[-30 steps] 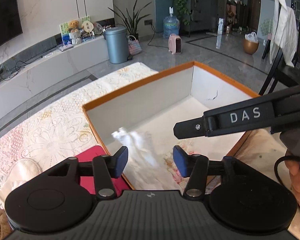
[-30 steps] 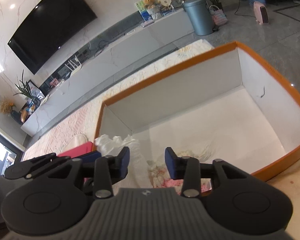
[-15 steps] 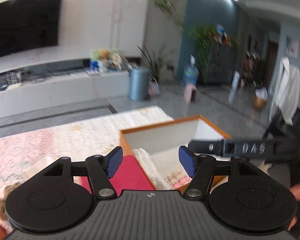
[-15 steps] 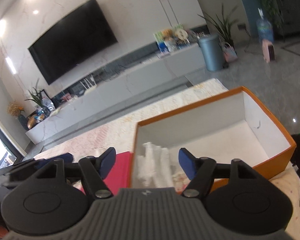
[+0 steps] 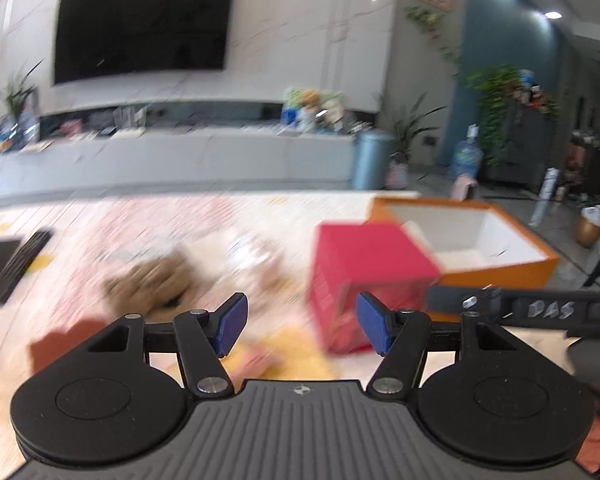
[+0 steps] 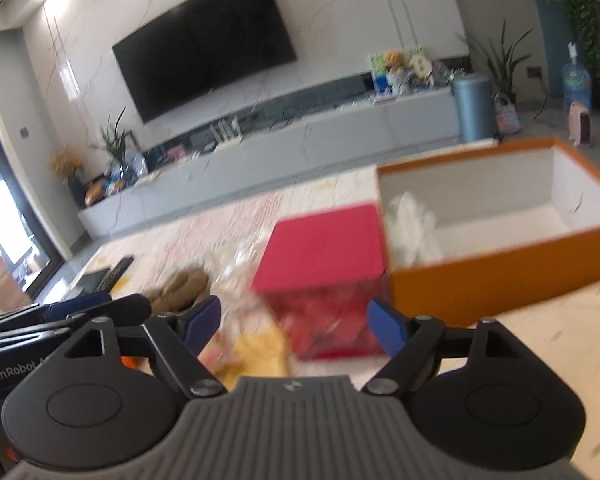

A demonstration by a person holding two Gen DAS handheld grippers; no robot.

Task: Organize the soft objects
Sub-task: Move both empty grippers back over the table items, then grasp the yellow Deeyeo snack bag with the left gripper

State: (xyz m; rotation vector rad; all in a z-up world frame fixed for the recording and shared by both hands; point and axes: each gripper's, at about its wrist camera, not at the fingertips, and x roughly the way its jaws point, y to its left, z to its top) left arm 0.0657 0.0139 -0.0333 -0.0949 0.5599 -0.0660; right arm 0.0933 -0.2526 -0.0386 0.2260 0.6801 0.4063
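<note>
motion blur is smearing most of the table [image 5: 112, 216], so the soft things lying left of the red box [image 5: 364, 264] are hard to make out: a brown plush lump [image 5: 152, 284], a pale crinkled bundle [image 5: 252, 256] just beside it, and a yellow and pink piece [image 6: 256, 352] showing low between the right gripper [image 6: 296, 322] fingers. the left gripper [image 5: 300, 326] is hanging above the table with its jaws apart and nothing between them. the right gripper jaws have just been opening and are standing wide, also holding nothing. the orange box [image 6: 500, 280] is sitting open against the red box's right side, with a white cloth [image 6: 414, 220] bunched in its near left corner and the remaining floor of it bare. its right end is cut off by the frame in the right wrist view. a dark flat object [image 5: 8, 264] is lying at the table's far left edge.
</note>
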